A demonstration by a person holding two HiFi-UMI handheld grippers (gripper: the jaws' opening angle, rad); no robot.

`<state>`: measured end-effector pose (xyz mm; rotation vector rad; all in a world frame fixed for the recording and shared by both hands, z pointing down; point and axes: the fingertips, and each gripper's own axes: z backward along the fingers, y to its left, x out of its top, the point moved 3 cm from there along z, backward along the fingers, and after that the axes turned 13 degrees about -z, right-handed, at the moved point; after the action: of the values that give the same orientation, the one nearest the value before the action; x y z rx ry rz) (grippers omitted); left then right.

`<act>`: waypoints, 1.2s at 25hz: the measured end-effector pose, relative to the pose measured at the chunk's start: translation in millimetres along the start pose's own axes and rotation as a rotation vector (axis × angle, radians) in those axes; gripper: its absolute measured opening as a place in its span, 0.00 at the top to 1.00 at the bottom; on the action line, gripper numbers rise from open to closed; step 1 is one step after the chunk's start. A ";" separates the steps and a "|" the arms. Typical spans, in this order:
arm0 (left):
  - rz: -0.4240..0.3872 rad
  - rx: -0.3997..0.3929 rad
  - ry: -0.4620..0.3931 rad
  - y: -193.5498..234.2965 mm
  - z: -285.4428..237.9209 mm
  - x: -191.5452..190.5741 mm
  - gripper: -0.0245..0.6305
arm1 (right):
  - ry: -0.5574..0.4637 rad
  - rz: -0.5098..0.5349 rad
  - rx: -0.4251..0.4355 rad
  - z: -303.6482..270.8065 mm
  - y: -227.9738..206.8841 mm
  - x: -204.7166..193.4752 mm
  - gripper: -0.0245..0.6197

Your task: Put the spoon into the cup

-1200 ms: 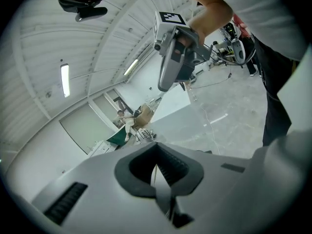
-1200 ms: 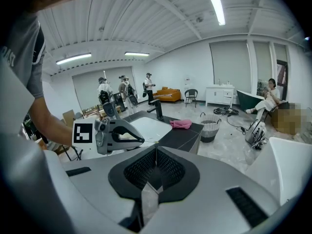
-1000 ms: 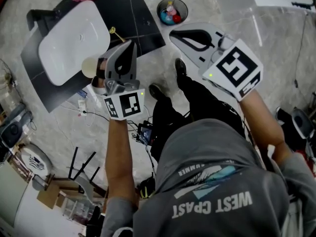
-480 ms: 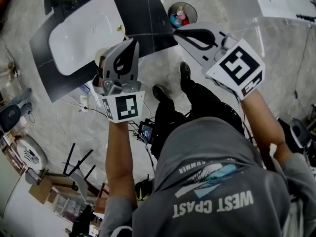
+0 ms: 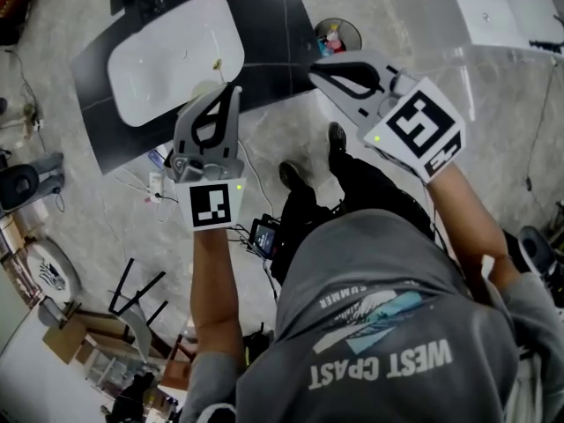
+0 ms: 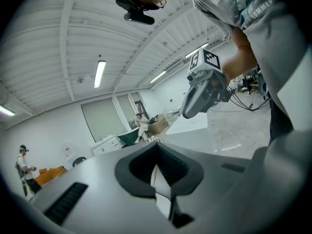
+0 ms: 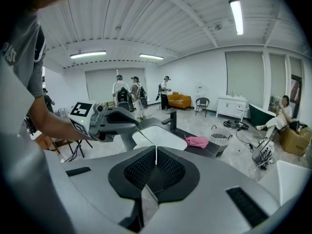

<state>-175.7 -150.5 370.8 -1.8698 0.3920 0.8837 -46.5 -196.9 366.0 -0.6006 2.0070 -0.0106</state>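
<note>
Left gripper (image 6: 156, 167): jaws clenched, pads pressed flat together. The head view and right gripper view show a thin gold spoon (image 5: 217, 63) pinched at their tip. The left gripper view does not show the pinch itself.
Spoon: juts forward past the left jaws, far end in the air over the white basin (image 5: 163, 55). Not in the cup.
Cup (image 5: 201, 89): pale round rim, partly hidden by the left gripper. It sits just beside and below the left jaw tip, at the basin's near edge. I cannot tell what it stands on.
Right gripper (image 7: 156, 152): jaws clenched, pads meeting, nothing between them. It is held off to the right of the left jaws, well apart from spoon and cup.
Ahead of right jaws: the basin set in a black counter (image 5: 273, 33), with a pink cloth (image 7: 196, 141) at the counter's far end.
</note>
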 end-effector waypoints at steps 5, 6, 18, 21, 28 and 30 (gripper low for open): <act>0.068 0.021 0.005 10.8 20.2 -18.2 0.96 | -0.001 0.018 0.000 -1.7 14.5 6.3 0.91; 0.089 0.024 0.007 11.4 23.6 -22.1 0.96 | -0.001 0.022 -0.001 -1.7 16.8 7.1 0.91; 0.355 0.077 0.001 9.1 50.6 -63.9 0.96 | -0.003 0.071 -0.013 2.3 45.7 24.1 0.91; 0.368 0.068 0.004 8.5 54.4 -73.3 0.96 | -0.002 0.080 -0.013 1.2 51.4 28.8 0.91; 0.410 0.047 0.008 2.2 55.9 -91.8 0.96 | -0.012 0.102 -0.021 3.3 64.6 38.8 0.91; 0.423 0.043 0.006 0.3 56.9 -97.6 0.96 | -0.014 0.108 -0.026 4.1 68.2 41.3 0.91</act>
<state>-265.3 -111.3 427.3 -1.7790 0.8242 1.1379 -86.5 -153.3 312.4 -0.5061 2.0258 0.0852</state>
